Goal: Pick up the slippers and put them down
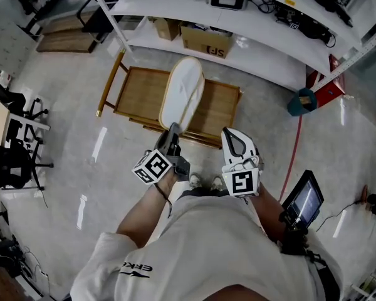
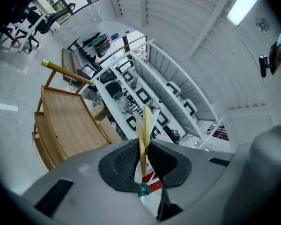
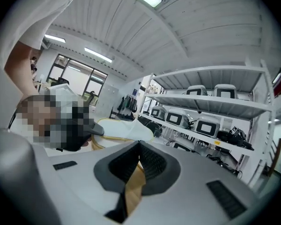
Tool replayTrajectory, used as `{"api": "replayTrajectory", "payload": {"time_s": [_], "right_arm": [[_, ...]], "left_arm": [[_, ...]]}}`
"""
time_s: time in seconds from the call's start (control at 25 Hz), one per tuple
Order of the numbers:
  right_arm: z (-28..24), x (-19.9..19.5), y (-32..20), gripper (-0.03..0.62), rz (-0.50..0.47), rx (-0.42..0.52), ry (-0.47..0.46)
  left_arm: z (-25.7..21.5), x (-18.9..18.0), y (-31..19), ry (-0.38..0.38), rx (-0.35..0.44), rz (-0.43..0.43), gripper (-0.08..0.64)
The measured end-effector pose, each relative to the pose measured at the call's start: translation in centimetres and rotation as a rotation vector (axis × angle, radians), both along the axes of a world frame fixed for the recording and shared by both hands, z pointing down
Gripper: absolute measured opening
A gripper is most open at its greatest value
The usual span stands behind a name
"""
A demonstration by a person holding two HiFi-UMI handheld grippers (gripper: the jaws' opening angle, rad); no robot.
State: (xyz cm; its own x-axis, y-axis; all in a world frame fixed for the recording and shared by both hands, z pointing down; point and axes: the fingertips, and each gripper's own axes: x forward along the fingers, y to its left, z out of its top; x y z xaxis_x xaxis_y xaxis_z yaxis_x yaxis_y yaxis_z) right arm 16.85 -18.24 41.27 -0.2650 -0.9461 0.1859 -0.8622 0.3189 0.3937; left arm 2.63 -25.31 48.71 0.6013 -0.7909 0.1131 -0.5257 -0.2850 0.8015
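In the head view my left gripper (image 1: 173, 132) is shut on the heel end of a white slipper (image 1: 183, 96) with a tan rim, held up over the wooden rack. In the left gripper view that slipper (image 2: 144, 130) shows edge-on, pinched between the pads of the left gripper (image 2: 143, 161). My right gripper (image 1: 236, 142) is raised beside it. In the right gripper view a thin tan slipper edge (image 3: 133, 191) is clamped in the right gripper (image 3: 136, 165) and hangs below the jaws. The head view hides this second slipper. The first slipper (image 3: 126, 130) appears at the left.
A low wooden rack (image 1: 144, 96) stands on the floor ahead. White shelving (image 1: 250, 39) behind it carries a cardboard box (image 1: 207, 41) and monitors. Office chairs (image 1: 15, 149) stand at the left, a teal object (image 1: 301, 101) and a small screen (image 1: 304, 202) at the right.
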Motion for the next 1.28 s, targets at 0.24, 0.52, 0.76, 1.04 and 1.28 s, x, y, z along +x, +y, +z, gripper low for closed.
{"api": "replayTrajectory", "payload": {"time_s": [0.24,0.52,0.76,1.04,1.28], "right_arm": [[-2.7,1.2,1.1,0.005,0.007,0.063,-0.02],[-4.3,2.5,2.7,0.005,0.009,0.103,-0.023],[-4.5,2.5,3.3,0.005,0.003,0.101,-0.026],[-4.3,2.1,3.7,0.005,0.008,0.082,-0.065],[-4.5,2.3,3.5,0.005,-0.026,0.124,-0.025]], "left_arm": [[-4.6,-0.3,2.2,0.035,0.078,-0.011,0.054],[-8.3,-0.8,4.6,0.082,0.145,-0.036,0.054],[-9.3,-0.8,5.9,0.093,0.166,-0.044,0.054],[-9.5,-0.8,6.6,0.087,0.175,-0.041,0.054],[-9.3,-0.3,6.6,0.091,0.175,-0.041,0.054]]}}
